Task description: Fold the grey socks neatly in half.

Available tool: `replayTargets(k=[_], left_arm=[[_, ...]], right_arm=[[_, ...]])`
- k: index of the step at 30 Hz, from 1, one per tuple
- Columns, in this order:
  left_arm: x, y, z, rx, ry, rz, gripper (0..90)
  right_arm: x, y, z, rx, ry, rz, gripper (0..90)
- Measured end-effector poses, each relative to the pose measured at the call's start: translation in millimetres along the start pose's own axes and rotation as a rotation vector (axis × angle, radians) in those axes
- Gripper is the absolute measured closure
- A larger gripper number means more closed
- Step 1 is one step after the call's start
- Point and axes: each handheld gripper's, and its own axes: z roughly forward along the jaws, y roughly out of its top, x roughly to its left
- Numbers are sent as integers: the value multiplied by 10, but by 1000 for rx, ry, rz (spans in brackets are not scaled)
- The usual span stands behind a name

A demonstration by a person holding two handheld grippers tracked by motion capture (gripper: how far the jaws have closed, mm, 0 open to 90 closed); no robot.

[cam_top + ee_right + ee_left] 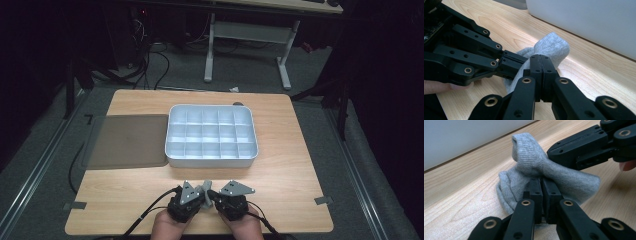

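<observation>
**Ana:** Closest to the lens, what do you see?

**Ben:** Two hands at the near table edge, each holding a black gripper. The left gripper (204, 192) and right gripper (214, 194) meet tip to tip over a small grey sock (534, 167).

**Ana:** How do the jaws stand?

**Ben:** Both pairs are pressed together, pinching folds of the sock, which rests bunched on the wooden table (290, 165).

**Ana:** Anything beyond?

**Ben:** Just behind it, a white compartment tray (212, 135), with a grey lid (127, 141) lying flat to its left.
</observation>
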Motion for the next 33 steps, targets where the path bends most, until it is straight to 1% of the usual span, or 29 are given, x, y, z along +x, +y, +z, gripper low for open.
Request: replayTargets(k=[2,4,5,6,7,8,9,10,11,12,14,15,16,17,18,19,20,21,22,23,24,25,26,29,30,33], left_arm=[[1,-1,3,-2,0,-3,867],[21,-2,-1,-6,-12,-23,859],[21,-2,-1,-6,-12,-23,847],[66,-5,-16,-10,-39,-57,836],[66,-5,-16,-10,-39,-57,823],[113,-18,-38,-29,-63,-101,809],[113,-18,-38,-29,-63,-101,802],[132,-24,-53,-35,-71,-114,795],[157,-26,-96,-53,-71,-127,789],[155,-19,-127,-64,-61,-121,788],[126,5,-202,-87,-27,-85,790],[126,5,-202,-87,-27,-85,789],[123,26,-303,-124,-10,-76,786],[123,26,-303,-124,-10,-76,784],[166,22,-408,-136,28,-73,785],[166,22,-408,-136,28,-73,787],[243,-20,-459,-108,86,-72,798],[280,-48,-458,-74,117,-67,811],[312,-79,-439,-36,135,-68,822],[312,-79,-439,-36,135,-68,829],[335,-130,-365,18,112,-90,835],[319,-140,-324,44,101,-86,837],[296,-144,-290,59,93,-76,838],[250,-140,-251,60,87,-66,841],[220,-128,-230,55,78,-60,841],[177,-111,-189,55,66,-48,841]], right_arm=[[-2,-1,4,2,0,2,900],[-14,-10,17,11,-3,4,900],[-14,-10,17,11,-3,4,900],[-27,-9,14,12,-2,7,900],[-27,-9,14,12,-2,7,900],[-28,-8,7,9,-5,10,900],[-28,-8,7,9,-5,10,900],[-34,-12,4,5,-7,14,897],[-41,-18,3,7,-8,17,897],[-46,-25,8,5,-7,21,896],[-54,-45,15,7,-6,27,894],[-54,-45,15,7,-6,27,894],[-63,-71,26,6,-3,38,891],[-63,-71,26,6,-3,38,891],[-72,-92,30,7,0,43,888],[-72,-92,30,7,0,43,888],[-72,-104,28,4,0,47,887],[-71,-107,26,4,2,48,886],[-68,-109,25,3,3,46,885],[-64,-110,23,3,3,45,884],[-64,-110,23,5,3,44,883],[-66,-109,27,4,5,43,882],[-67,-109,30,4,6,43,882],[-68,-107,40,5,6,45,882],[-58,-98,42,2,11,44,881],[-37,-74,24,-2,9,30,882]])
